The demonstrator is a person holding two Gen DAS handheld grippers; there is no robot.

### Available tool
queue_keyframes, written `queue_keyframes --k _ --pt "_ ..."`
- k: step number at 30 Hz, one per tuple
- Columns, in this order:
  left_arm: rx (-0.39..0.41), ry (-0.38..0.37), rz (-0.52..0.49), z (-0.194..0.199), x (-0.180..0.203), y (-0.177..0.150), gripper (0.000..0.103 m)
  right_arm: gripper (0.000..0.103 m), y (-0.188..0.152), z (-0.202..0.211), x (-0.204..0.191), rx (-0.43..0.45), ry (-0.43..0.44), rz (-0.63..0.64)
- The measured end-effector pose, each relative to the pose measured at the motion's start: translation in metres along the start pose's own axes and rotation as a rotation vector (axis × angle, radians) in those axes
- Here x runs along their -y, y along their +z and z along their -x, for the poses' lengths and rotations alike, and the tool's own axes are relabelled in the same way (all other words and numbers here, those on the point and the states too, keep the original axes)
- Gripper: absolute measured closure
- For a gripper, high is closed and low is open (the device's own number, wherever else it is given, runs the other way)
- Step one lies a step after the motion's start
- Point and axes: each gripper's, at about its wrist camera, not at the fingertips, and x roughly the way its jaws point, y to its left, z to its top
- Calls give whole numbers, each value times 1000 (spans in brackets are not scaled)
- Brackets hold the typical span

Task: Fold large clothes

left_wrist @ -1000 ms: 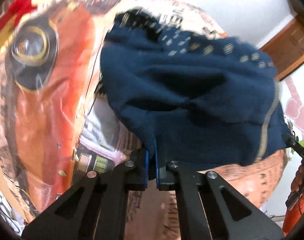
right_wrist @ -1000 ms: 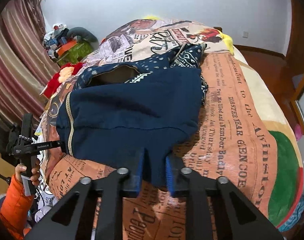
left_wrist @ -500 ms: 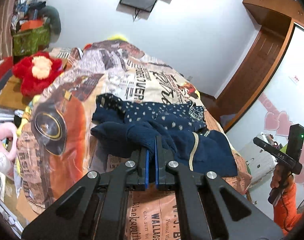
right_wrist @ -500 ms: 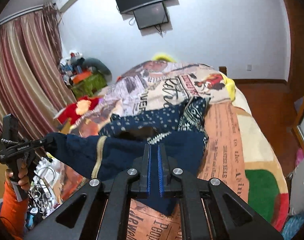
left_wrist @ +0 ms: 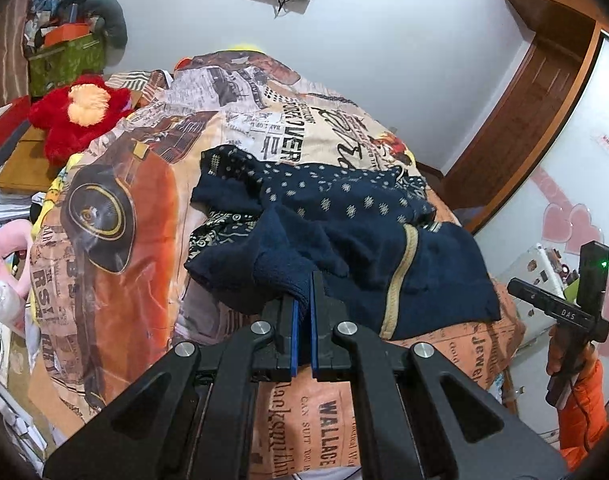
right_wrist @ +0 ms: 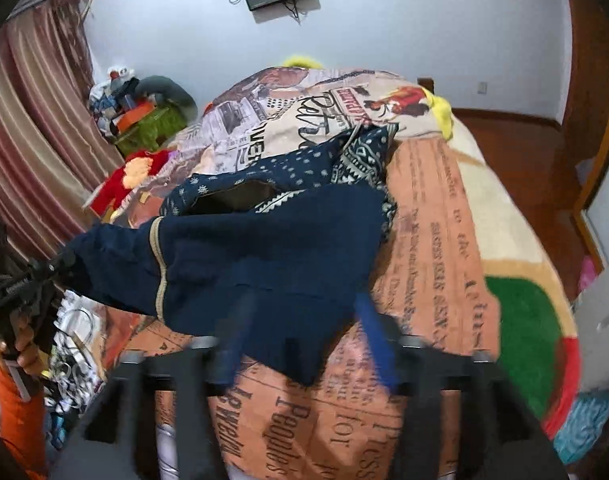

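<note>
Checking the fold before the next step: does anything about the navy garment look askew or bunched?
Yes. The navy garment lies crumpled on the bedspread, not flat. One corner is pinched in the left tool and bunched up there, its tan trim stripe running crooked. The right tool is open, the near edge draped loosely between its fingers.

Left tongs point(left_wrist: 302, 316) clamped on navy cloth point(left_wrist: 344, 248); right tongs point(right_wrist: 304, 344) spread wide, blurred.

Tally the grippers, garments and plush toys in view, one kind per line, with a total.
Garments: 1, the navy garment.
Grippers: 2, the left gripper shut on it, the right gripper open.
Plush toys: 2, the red plush toy and the pink plush toy.
Total: 5.
</note>
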Motion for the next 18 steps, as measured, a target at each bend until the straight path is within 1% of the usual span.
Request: queue_keyframes --k 3,7,9,11,13,14,16,18 --pt "-14 -9 15 -3 -4 -6 100 40 -6 -8 -3 -22 2 14" --pt "-28 -7 29 -8 -9 -12 100 40 -17 -33 -2 -83 -10 4" --pt "-38 -8 33 -11 -11 -14 100 42 -20 -35 -3 -53 -27 19" --pt "-42 -2 30 -13 -10 -16 100 48 -20 -37 -6 -45 -48 34" --pt "-42 9 19 -14 -8 -17 100 69 -21 -41 -6 -38 -58 40" --pt "-41 8 16 -14 -7 -17 100 73 -21 -42 -6 -32 -52 42" --pt "-38 8 11 -14 -3 -16 100 90 -20 -44 -7 -26 -38 43" --pt "-30 10 6 -11 -1 -13 100 96 -17 -42 -11 -15 -28 50"
